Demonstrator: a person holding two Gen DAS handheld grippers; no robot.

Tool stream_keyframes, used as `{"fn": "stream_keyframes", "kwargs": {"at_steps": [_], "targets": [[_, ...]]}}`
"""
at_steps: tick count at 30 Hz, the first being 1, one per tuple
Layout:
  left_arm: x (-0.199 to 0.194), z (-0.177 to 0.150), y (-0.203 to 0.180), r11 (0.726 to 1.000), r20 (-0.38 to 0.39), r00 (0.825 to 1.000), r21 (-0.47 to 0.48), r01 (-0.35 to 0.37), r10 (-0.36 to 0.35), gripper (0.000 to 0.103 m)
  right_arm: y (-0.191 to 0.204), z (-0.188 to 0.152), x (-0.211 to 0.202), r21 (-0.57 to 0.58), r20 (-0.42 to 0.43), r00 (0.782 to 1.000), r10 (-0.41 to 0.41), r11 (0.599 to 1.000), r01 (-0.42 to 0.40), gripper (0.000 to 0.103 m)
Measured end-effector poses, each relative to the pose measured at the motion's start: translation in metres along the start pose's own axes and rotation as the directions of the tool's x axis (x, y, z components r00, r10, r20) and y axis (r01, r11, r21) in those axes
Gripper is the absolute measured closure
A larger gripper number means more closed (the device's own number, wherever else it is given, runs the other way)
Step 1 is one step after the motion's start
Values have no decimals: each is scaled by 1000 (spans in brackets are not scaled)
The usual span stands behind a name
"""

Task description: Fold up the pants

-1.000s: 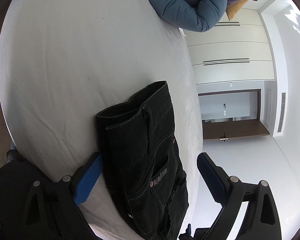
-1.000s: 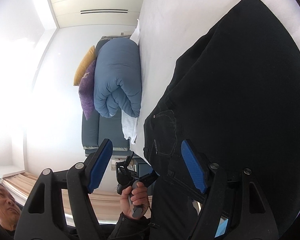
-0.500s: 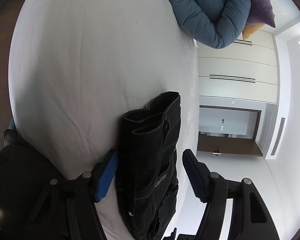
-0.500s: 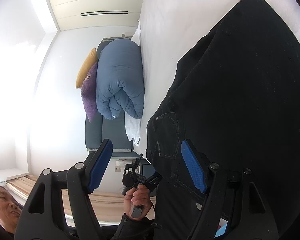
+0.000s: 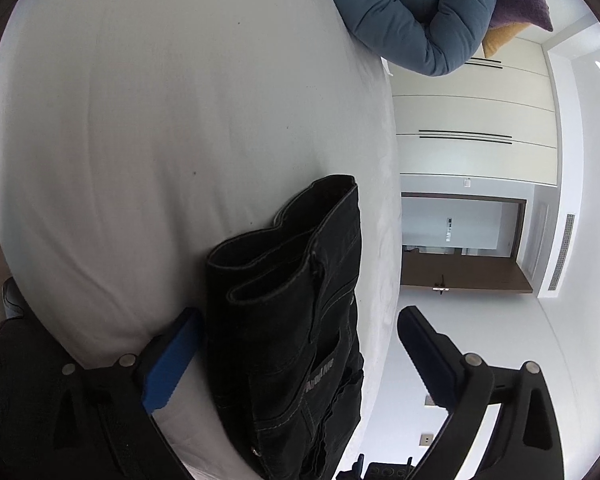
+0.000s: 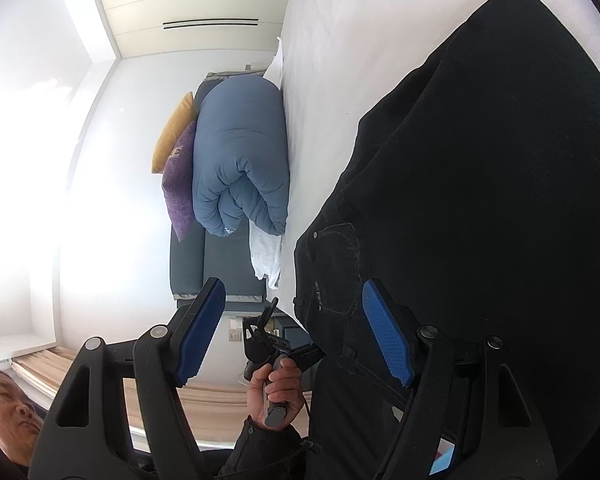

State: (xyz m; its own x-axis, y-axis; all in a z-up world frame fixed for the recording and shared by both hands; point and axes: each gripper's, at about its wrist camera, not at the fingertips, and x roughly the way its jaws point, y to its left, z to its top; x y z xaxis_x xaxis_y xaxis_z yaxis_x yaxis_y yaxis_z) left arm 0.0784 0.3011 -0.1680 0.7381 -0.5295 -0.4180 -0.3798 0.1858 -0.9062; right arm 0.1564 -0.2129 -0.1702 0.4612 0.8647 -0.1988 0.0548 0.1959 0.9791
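Black pants [image 5: 288, 320] lie folded on the white bed [image 5: 160, 120], near its edge. In the left wrist view the waistband and pocket end sits between the fingers of my left gripper [image 5: 296, 360], which is open and straddles it without clamping. In the right wrist view the pants [image 6: 480, 220] spread wide over the bed [image 6: 340, 40]. My right gripper [image 6: 296, 336] is open and empty beside the waist end, one finger over the fabric. The left gripper's handle and the hand on it [image 6: 276, 376] show there.
A rolled blue duvet [image 5: 412, 12] lies at the head of the bed, with a purple pillow [image 6: 180, 184] and a yellow pillow [image 6: 172, 136] behind it. White wardrobes [image 5: 472, 120] and a doorway [image 5: 460, 236] lie beyond the bed edge.
The left gripper closed partly around the pants' waist end half a second ago, then opened wide again and drew back a little. The right gripper has barely moved.
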Motion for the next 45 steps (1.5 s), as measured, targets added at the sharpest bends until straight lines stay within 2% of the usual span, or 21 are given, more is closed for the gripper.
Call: {"fn": "stream_keyframes", "kwargs": {"at_steps": [2, 4, 5, 7, 11, 13, 15, 16, 21, 23, 26, 28, 31, 33, 35, 36, 38, 40, 42, 43, 45], "targets": [[0, 0, 0, 1000, 7, 1000, -1, 16, -16, 11, 0, 1, 2, -2, -4, 1000, -5, 1000, 5, 32], [3, 1, 0, 1000, 0, 1000, 0, 5, -5, 42, 0, 3, 4, -2, -9, 1000, -16, 1000, 16, 32], [3, 0, 1, 1000, -6, 1000, -6, 9, -9, 49, 0, 3, 6, -3, -12, 1000, -20, 1000, 20, 32], [4, -1, 3, 1000, -11, 1000, -13, 2, -3, 71, 0, 6, 7, -6, -13, 999, -29, 1000, 29, 32], [2, -5, -14, 999, 9, 1000, 48, -18, 18, 79, -2, 13, 9, 4, -21, 998, -67, 998, 67, 32], [2, -7, -30, 994, 18, 999, 104, -30, 28, 82, -9, 18, 15, 12, -55, 990, -126, 992, 127, 32], [3, -10, -45, 987, 28, 999, 151, -45, 41, 84, -21, 20, 29, -4, -110, 957, -269, 963, 270, 37], [3, -12, -51, 985, 30, 999, 169, -45, 40, 84, -24, 19, 32, -24, -112, 946, -305, 952, 304, 40], [8, -27, -88, 958, 43, 997, 276, -70, 61, 85, -19, 19, 36, -51, -88, 939, -331, 943, 328, 39], [11, -34, -111, 936, 46, 996, 343, -83, 71, 85, -15, 20, 32, -30, -90, 945, -316, 949, 314, 38], [18, -62, -154, 859, 42, 994, 502, -104, 96, 85, 1, 18, 24, -33, -70, 955, -287, 958, 285, 38], [30, -91, -183, 778, 25, 993, 619, -106, 116, 85, 16, 18, 22, -70, -71, 965, -254, 966, 249, 38], [56, -147, -216, 626, -5, 987, 774, -98, 161, 85, 33, 24, 23, -99, -97, 970, -223, 972, 214, 38], [74, -188, -228, 517, -23, 981, 852, -81, 191, 85, 40, 32, 19, -78, -106, 983, -148, 987, 140, 38], [89, -222, -230, 426, -41, 974, 903, -59, 221, 85, 42, 40, 13, -48, -104, 992, -72, 997, 67, 37], [97, -235, -228, 404, -59, 969, 914, -44, 239, 85, 42, 43, 11, -46, -99, 993, -58, 998, 53, 36], [111, -255, -223, 377, -91, 958, 926, -19, 273, 85, 42, 50, 9, -57, -104, 992, -78, 996, 72, 28], [121, -273, -218, 324, -97, 945, 946, -9, 311, 85, 42, 54, 13, -50, -139, 987, -85, 996, 79, 28], [127, -286, -214, 292, -102, 936, 956, -2, 338, 85, 45, 56, 12, -71, -146, 987, -73, 995, 63, 28], [128, -292, -212, 267, -95, 932, 964, -1, 349, 85, 48, 56, 9, -89, -142, 988, -62, 995, 50, 27], [131, -304, -211, 200, -71, 928, 980, -3, 366, 85, 44, 56, 7, -100, -136, 986, -97, 991, 84, 25]]}}
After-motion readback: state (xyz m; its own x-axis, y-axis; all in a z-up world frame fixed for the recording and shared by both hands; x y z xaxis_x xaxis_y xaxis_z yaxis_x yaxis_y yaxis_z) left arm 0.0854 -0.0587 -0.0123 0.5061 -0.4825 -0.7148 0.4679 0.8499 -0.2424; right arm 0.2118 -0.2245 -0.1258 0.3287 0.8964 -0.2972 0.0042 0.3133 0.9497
